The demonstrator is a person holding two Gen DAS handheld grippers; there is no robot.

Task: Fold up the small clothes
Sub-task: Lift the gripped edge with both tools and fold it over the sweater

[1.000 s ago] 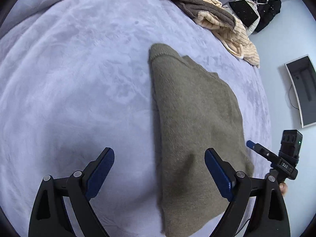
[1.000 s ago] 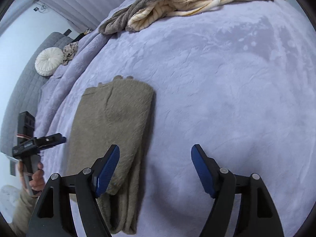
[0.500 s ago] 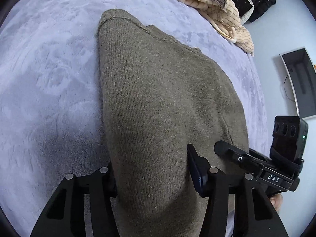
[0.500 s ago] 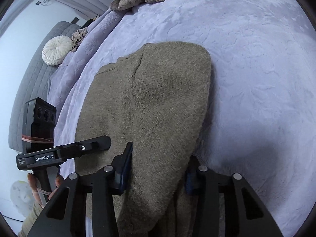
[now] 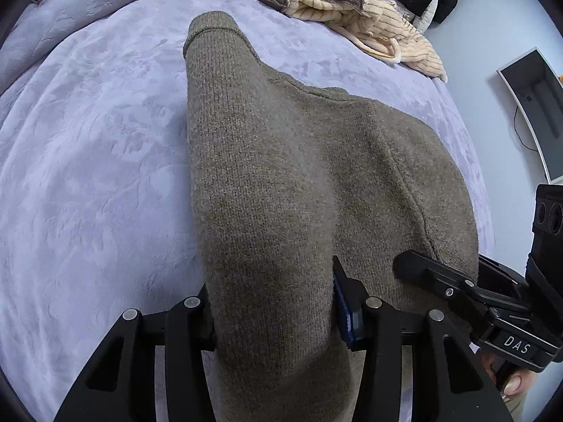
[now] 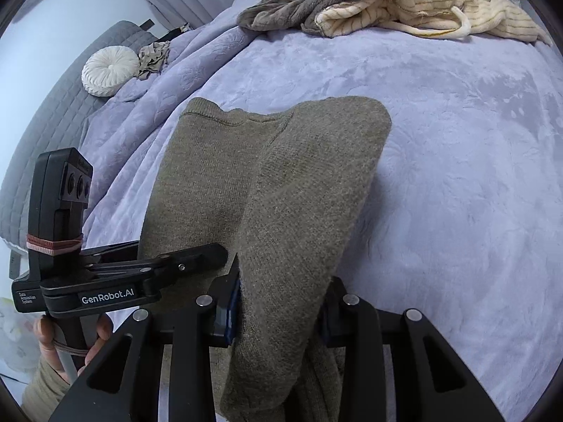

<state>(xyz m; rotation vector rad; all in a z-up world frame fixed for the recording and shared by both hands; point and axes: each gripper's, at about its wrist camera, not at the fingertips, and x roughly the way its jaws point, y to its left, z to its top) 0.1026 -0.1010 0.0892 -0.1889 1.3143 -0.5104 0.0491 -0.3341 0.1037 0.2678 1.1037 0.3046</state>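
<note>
Hiding both grippers' pads, the olive-brown knitted sweater (image 5: 281, 193) (image 6: 281, 211) sits pinched where left gripper (image 5: 272, 313) and right gripper (image 6: 279, 306) have just been closing on it; striped cream clothes (image 6: 422, 14) lie beyond.

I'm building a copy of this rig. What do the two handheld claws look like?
Both claws, left and right, are matte black with silver rivets and blue pads. The left reads "GenRobot.AI", with a pink band round its camera block; the right reads "DAS". A beige sleeve shows.

— What sort of room am I working in?
— A home bedroom. I see a bed (image 6: 457, 140) under a lilac plush blanket, a grey quilted headboard (image 6: 52, 112), a round white cushion (image 6: 109, 70), and loose clothes (image 6: 404, 10) heaped at the far edge.
</note>
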